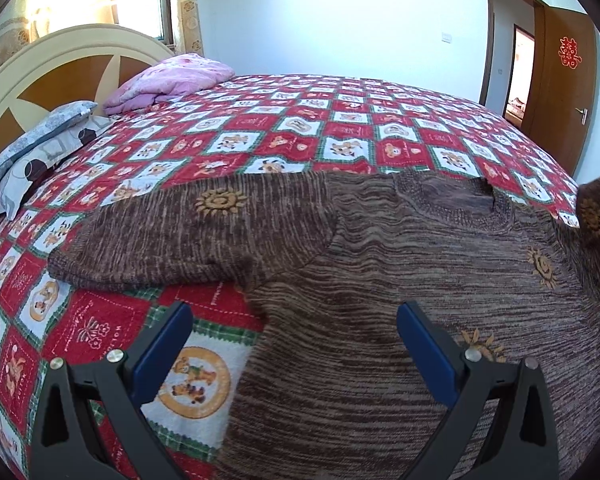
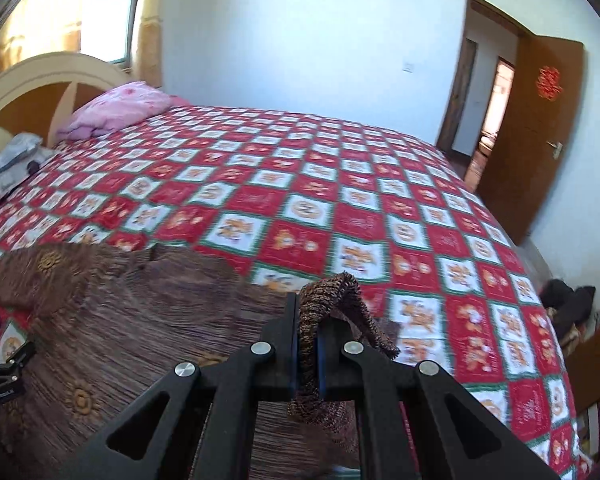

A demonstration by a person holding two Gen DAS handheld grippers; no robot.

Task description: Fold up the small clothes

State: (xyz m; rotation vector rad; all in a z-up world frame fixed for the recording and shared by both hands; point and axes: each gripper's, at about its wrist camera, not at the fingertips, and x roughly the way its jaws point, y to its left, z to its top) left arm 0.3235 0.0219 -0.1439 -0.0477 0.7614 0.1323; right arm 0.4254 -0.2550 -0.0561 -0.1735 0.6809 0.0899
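A brown knitted sweater with orange sun motifs lies flat on the red checked bedspread. Its left sleeve stretches out to the left. My left gripper is open and empty, just above the sweater's left side edge. My right gripper is shut on the cuff of the right sleeve and holds it lifted above the sweater's body. The lifted sleeve also shows at the right edge of the left wrist view. The left gripper's body shows at the left edge of the right wrist view.
A pink folded quilt and grey patterned pillows lie by the headboard at the far left. An open brown door is at the far right. Dark items lie on the floor beside the bed.
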